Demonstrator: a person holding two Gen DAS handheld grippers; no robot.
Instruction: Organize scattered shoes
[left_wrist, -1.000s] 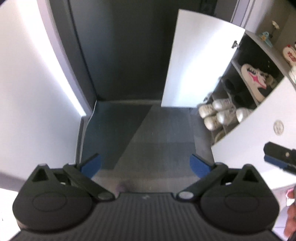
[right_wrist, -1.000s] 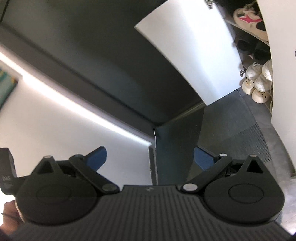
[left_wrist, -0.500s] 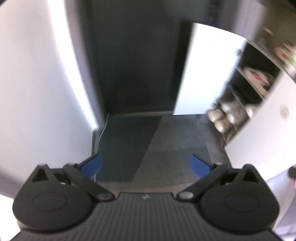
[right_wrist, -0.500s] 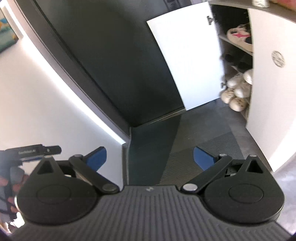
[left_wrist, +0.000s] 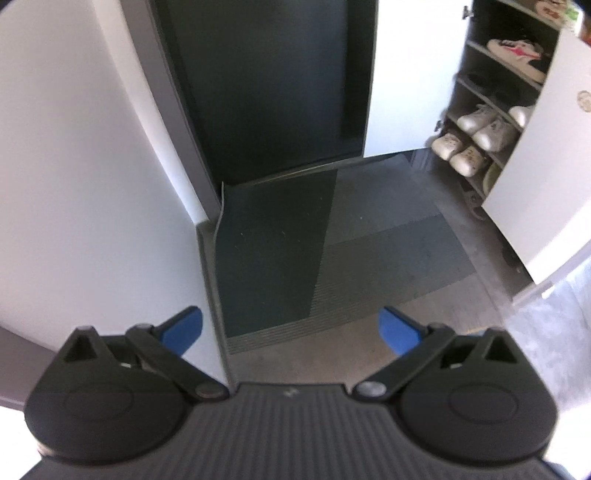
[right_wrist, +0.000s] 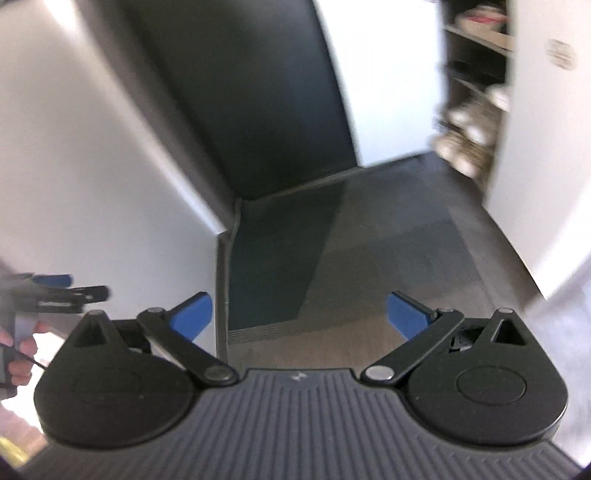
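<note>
While both units are held level over the doormat (left_wrist: 332, 258), the left gripper (left_wrist: 291, 328) and right gripper (right_wrist: 299, 314) stand spread apart and empty. Shoes (left_wrist: 476, 129) sit on the open cabinet's (left_wrist: 535, 155) shelves, well ahead to the right.

A home entryway: a dark front door (left_wrist: 273, 85) stands between white walls, with a ribbed grey doormat (left_wrist: 332, 258) on the floor before it. Beside it a white shoe cabinet (left_wrist: 535, 177) stands open, pairs of pale sneakers (left_wrist: 484, 127) lined up on its shelves.
</note>
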